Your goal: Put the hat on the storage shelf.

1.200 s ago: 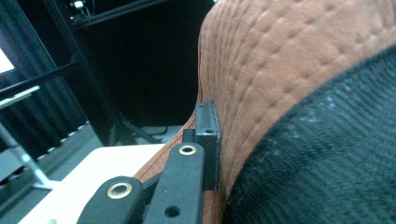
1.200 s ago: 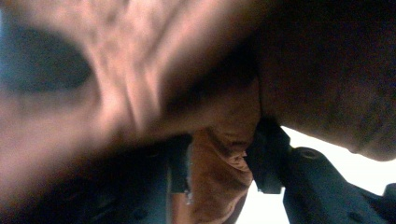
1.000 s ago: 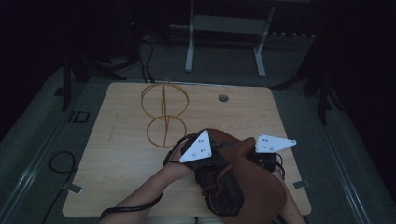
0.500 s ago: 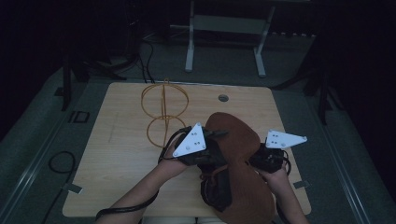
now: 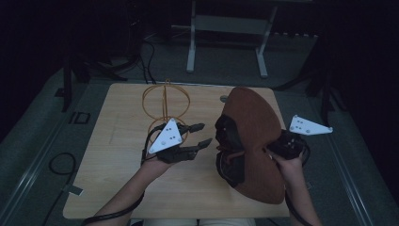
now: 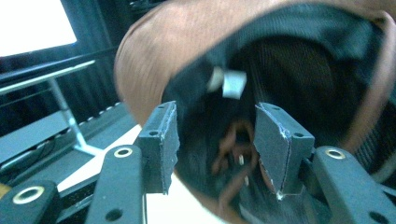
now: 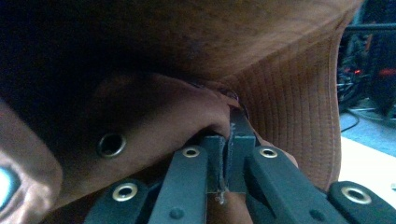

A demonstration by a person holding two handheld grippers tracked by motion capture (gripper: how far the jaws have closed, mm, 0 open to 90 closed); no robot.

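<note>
Brown wide-brimmed fabric hat with dark mesh lining [image 5: 251, 141] is held up off the pale wooden surface [image 5: 117, 141], tilted on edge over its right half, underside facing left; right tongs [image 5: 275, 151] pressed together on the hat's brim, fabric pinched between the pads in the right gripper view [image 7: 227, 154]; left tongs [image 5: 200, 135] just left of the hat, jaws spread and have just been opening, nothing gripped; in the left gripper view [image 6: 215, 144] the pads stand apart with the hat's dark inside and a brown cord behind them, no contact with the pads; gold wire stand of two stacked hoops [image 5: 164, 106] sits upright at the far left-centre of the surface, just behind the left tongs, apart from the hat; person's forearms come in from the near edge.
</note>
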